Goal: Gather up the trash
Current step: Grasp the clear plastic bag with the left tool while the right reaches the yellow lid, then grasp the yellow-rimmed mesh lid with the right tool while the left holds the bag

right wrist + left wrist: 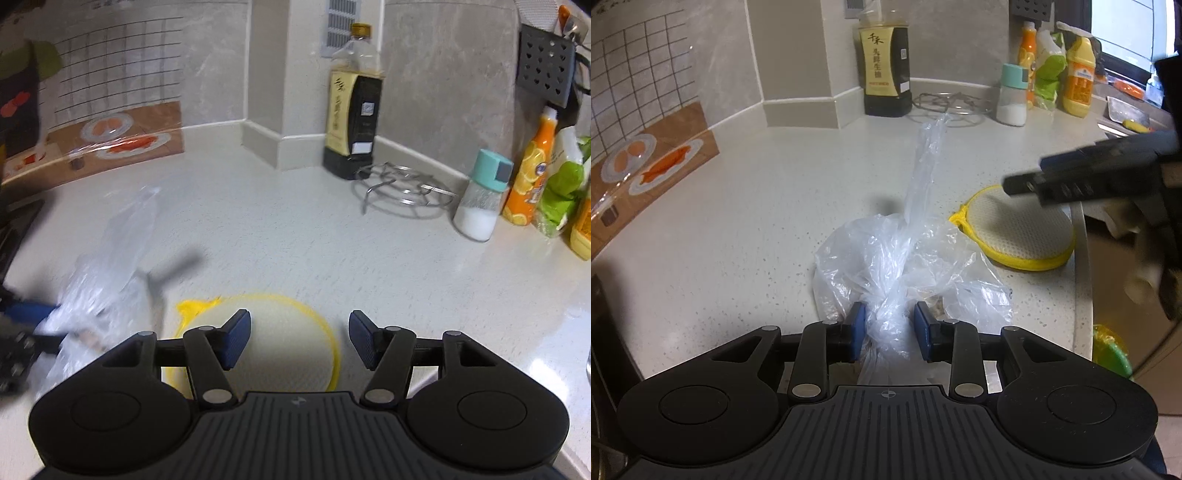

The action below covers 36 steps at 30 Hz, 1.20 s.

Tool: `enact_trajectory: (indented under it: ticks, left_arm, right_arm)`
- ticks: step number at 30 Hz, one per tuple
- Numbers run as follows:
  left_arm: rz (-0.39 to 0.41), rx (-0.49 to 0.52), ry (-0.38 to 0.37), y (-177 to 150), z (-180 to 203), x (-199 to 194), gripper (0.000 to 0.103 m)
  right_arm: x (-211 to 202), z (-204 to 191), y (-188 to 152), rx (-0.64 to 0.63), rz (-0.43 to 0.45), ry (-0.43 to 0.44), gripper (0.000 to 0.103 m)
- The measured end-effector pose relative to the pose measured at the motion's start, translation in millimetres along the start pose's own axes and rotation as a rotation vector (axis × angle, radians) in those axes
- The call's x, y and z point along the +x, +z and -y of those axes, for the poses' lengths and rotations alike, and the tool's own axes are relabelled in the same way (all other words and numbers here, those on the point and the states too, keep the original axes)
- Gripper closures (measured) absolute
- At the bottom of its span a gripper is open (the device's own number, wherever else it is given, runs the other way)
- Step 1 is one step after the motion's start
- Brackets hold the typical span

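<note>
The crumpled clear plastic bag point(901, 266) lies on the pale speckled stone bench point(738, 206), close to its near edge, with one long twisted tail running away toward the back wall. The left gripper point(889, 328) straddles the bag's gathered neck: its blue pads point(857, 326) stand either side of the bunched film, the left pad touching it and the right pad with a sliver of gap, so the jaws are part-closed around the neck but not yet clamped. The step in hand looks like securing that neck, and doing it well means closing squarely on the thickest part of the twist, where the layers bunch, not on a loose single ply that would slide out. Keep the pads low enough to take the whole bundle, yet clear of the bench top. The right gripper point(300, 341) has its jaws apart with nothing between them, and hangs over the round white mesh pad with a yellow rim point(280, 343), just beside the bag toward the bench's near right corner. It could well steady or gather the loose tail, but it should stay off the pad. Lift only once the film stops slipping; thin plastic tears if jerked.
</note>
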<state>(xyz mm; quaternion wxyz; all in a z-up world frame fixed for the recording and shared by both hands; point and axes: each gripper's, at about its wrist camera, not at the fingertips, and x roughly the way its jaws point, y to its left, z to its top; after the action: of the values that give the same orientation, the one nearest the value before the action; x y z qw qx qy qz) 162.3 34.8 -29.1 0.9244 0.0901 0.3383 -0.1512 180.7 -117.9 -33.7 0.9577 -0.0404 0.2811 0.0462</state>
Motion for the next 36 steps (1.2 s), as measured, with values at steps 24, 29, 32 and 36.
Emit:
enact_trajectory:
  ticks: [24,29,32,36]
  left_arm:
    - [0.003,-0.076,-0.093,1,-3,3,0.071]
    - [-0.005,-0.083,-0.117,1,1,2,0.072]
    - [-0.009,-0.074,-0.133,2,7,1,0.073]
    - [-0.012,-0.053,-0.151,3,18,2,0.073]
  right_arm:
    - [-38,-14,-34,-0.046,-0.027,0.069,0.05]
    - [-55,-3,-41,0.031,-0.005,0.055,0.046]
    - [-57,6,-49,0.092,-0.024,0.019,0.046]
    - [-61,19,-60,0.186,-0.043,0.029,0.045]
